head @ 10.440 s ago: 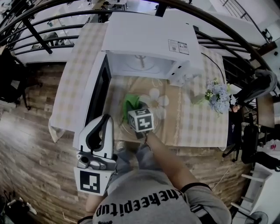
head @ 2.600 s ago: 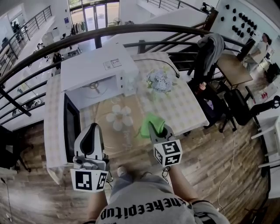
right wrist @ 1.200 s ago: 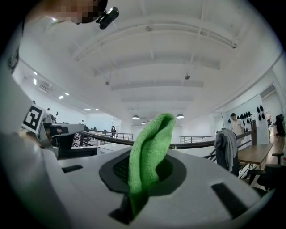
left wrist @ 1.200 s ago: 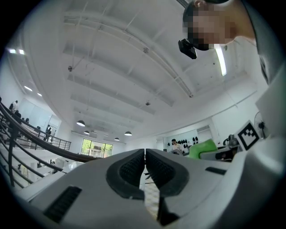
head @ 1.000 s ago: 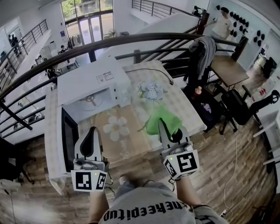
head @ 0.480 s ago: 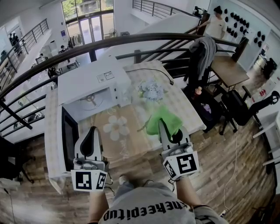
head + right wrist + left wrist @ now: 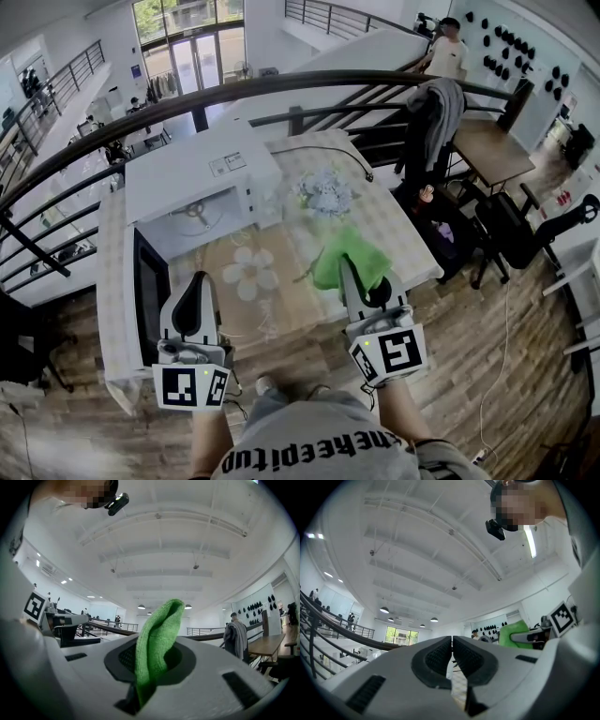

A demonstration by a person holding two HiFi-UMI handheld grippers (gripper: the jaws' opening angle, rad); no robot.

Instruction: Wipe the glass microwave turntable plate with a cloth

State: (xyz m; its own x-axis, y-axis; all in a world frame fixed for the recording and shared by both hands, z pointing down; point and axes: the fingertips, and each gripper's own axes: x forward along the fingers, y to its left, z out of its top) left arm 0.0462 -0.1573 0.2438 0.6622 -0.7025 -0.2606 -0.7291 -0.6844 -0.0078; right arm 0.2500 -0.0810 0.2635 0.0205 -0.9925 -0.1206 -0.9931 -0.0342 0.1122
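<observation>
Head view has the right tool (image 7: 354,277), clamped on the green cloth (image 7: 349,251), at centre right; the glass plate (image 7: 251,272) seemingly lies left of it on the worktop (image 7: 398,225), nearer the closed, empty left tool (image 7: 195,286)

Person: grey T-shirt (image 7: 309,448) w/ black lettering across the front. Both the left gripper (image 7: 199,281) & right gripper (image 7: 348,274): white plastic shells, black textured pads (image 7: 436,657), each w/ a white cube (image 7: 192,386) of black square markers.
</observation>
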